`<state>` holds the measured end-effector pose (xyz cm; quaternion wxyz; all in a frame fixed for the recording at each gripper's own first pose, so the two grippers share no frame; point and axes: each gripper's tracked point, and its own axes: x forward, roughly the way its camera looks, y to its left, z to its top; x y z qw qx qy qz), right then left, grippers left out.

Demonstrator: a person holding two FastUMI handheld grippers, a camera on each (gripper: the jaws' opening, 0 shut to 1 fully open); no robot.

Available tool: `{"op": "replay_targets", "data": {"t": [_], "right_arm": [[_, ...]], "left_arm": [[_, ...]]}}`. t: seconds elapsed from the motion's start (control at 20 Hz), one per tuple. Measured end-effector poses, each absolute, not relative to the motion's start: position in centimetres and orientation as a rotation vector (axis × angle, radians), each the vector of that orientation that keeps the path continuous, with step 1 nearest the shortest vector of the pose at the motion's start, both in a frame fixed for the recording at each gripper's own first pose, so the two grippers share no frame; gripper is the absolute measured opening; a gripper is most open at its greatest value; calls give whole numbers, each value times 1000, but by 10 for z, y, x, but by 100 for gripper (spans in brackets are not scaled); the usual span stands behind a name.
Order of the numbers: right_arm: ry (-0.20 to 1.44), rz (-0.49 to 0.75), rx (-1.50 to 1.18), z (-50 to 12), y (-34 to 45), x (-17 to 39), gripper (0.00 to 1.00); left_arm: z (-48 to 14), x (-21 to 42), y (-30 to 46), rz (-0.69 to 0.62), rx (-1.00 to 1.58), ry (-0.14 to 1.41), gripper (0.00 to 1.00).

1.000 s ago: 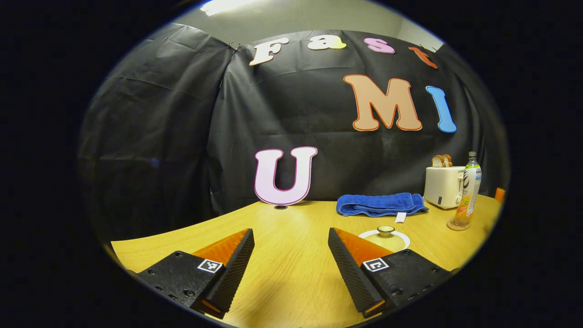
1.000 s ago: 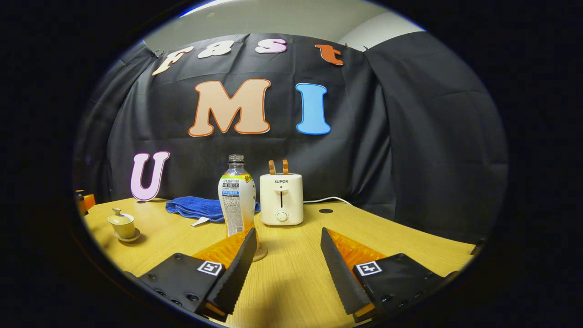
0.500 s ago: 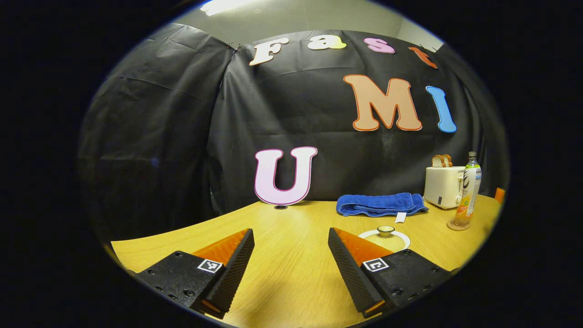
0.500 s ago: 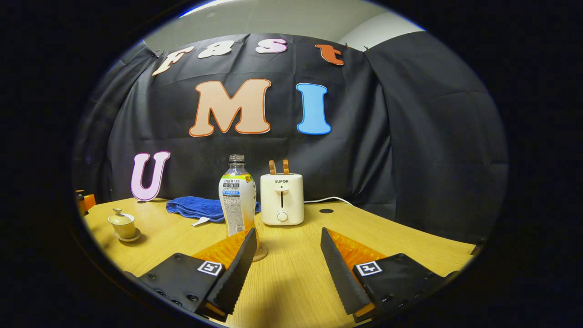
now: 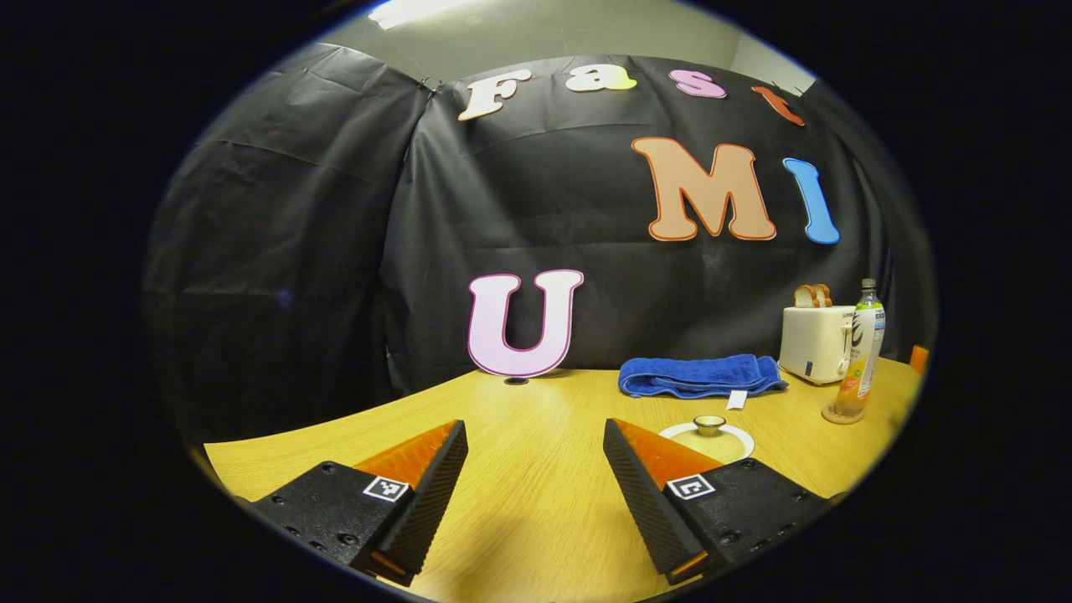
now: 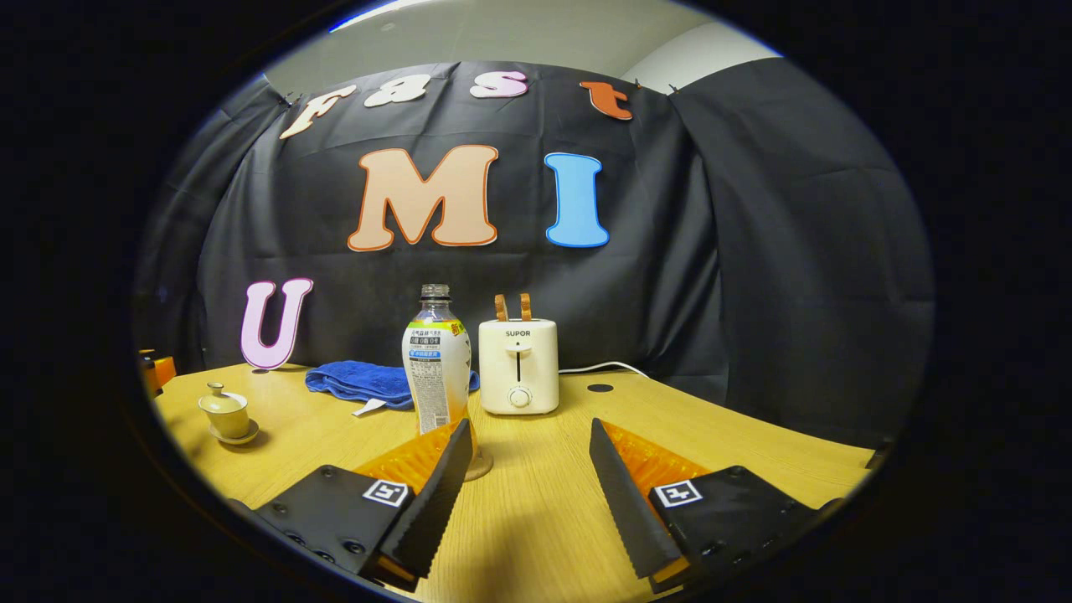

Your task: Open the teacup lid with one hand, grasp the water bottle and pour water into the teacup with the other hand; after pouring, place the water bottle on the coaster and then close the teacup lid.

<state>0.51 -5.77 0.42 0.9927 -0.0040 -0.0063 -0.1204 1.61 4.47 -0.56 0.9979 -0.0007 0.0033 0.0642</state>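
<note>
— Left hand-held gripper point(image 5: 536, 494): how does it stand?
— Spread wide over the counter point(image 5: 536, 402), holding nothing. Its right finger hides the near edge of the lidded teacup point(image 5: 708, 437).
— And the right hand-held gripper point(image 6: 523, 494)?
— Wide open and empty too. Its left finger covers the foot of the water bottle point(image 6: 435, 368) and most of the coaster point(image 6: 479, 465) under it. The teacup sits well off to the left.
— Any change from a second ago?
— None; nothing has shifted.
</note>
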Motion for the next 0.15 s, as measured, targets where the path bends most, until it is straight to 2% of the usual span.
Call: {"op": "replay_targets", "data": {"t": [0.15], "right_arm": [[-12,-241,-8,4,-58,5,87]], "left_arm": [[-6,16,45,128,-1,7,95]]}}
